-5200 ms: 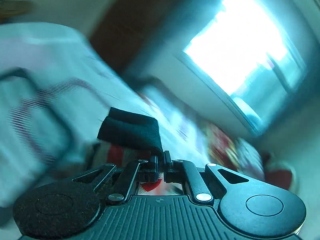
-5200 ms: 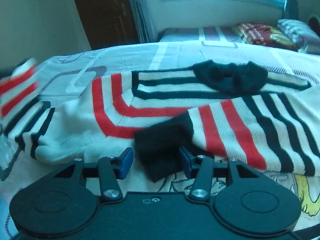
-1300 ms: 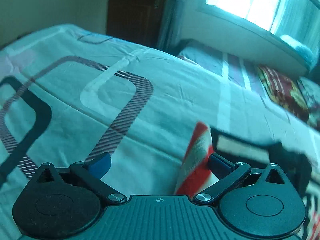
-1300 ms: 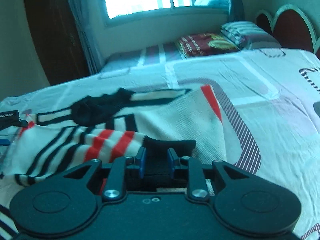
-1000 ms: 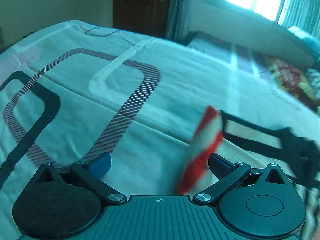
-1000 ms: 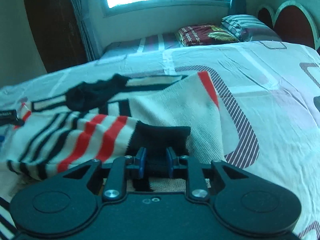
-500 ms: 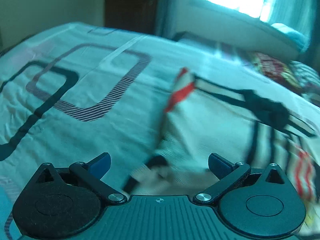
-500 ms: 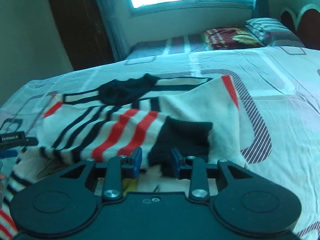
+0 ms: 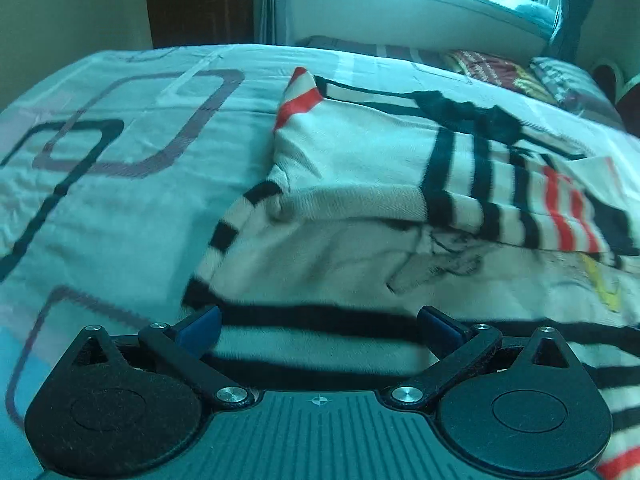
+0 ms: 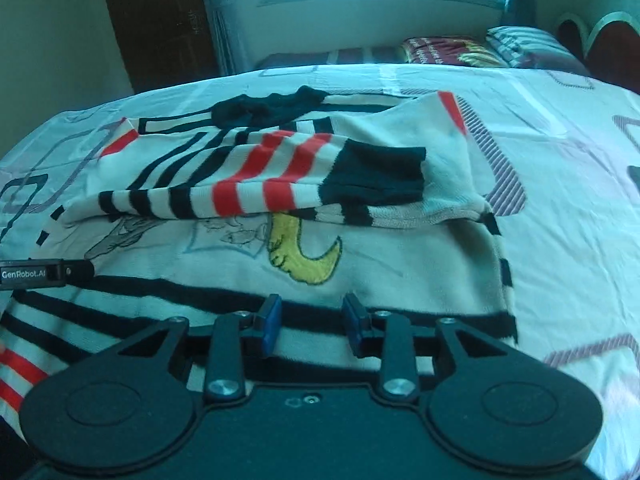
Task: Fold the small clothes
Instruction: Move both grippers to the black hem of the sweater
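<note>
A small white sweater (image 10: pixel 360 264) with black and red stripes and a yellow cartoon print lies flat on the bed. Both sleeves are folded across its chest; the top sleeve ends in a black cuff (image 10: pixel 376 176). The sweater also shows in the left wrist view (image 9: pixel 360 184), with its black collar (image 9: pixel 464 116) at the far end. My left gripper (image 9: pixel 318 326) is open and empty over the sweater's lower left part. My right gripper (image 10: pixel 312 324) is open and empty over the striped hem. The left gripper's tip (image 10: pixel 48 273) shows at the left edge of the right wrist view.
The bed is covered by a pale sheet (image 9: pixel 120 168) with dark square outlines. Pillows (image 10: pixel 516 46) and a red patterned cushion (image 10: pixel 448 52) lie at the far end under a window. A dark door (image 10: pixel 156 24) stands at the back left.
My right gripper has let go of the black cuff, opened and drawn back toward the hem. My left gripper, open throughout, has swung right and now faces the sweater.
</note>
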